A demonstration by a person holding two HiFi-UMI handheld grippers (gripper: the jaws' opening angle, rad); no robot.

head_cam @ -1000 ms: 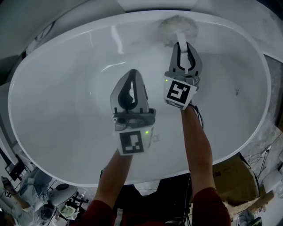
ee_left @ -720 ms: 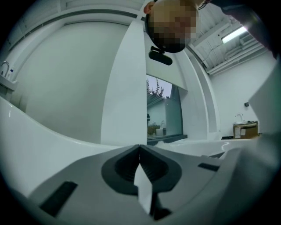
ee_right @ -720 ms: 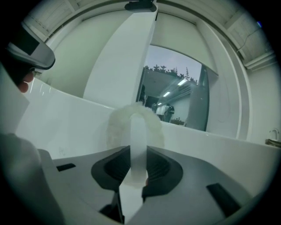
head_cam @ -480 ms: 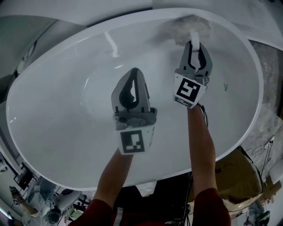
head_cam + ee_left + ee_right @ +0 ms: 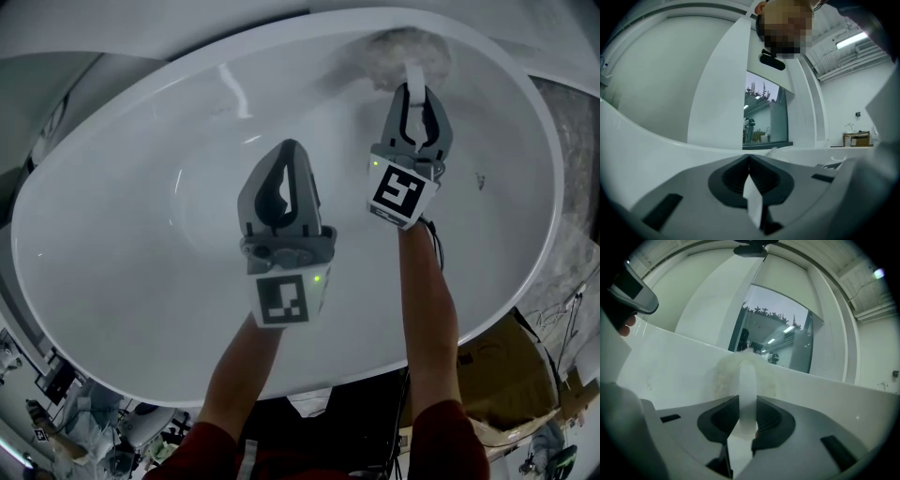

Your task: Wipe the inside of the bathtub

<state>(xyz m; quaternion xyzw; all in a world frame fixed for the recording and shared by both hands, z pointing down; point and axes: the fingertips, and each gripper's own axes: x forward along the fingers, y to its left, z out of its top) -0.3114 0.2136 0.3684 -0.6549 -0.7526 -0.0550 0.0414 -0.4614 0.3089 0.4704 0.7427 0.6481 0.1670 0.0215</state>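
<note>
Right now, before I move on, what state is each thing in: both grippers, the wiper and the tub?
Left gripper: shut, nothing between its jaws, held over the tub's middle.
Right gripper: shut on the white handle of the fluffy wiper.
The fluffy wiper: head against the far wall, just under the rim.
Bathtub: no water showing; one small dark mark on the right-hand wall.

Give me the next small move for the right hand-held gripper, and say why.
Probably draw the right hand-held gripper down the far wall. Its jaws are shut on the scrubber handle, and the fluffy pad sits high against that wall, just under the bathtub rim, so most of the inside lies below it.
</note>
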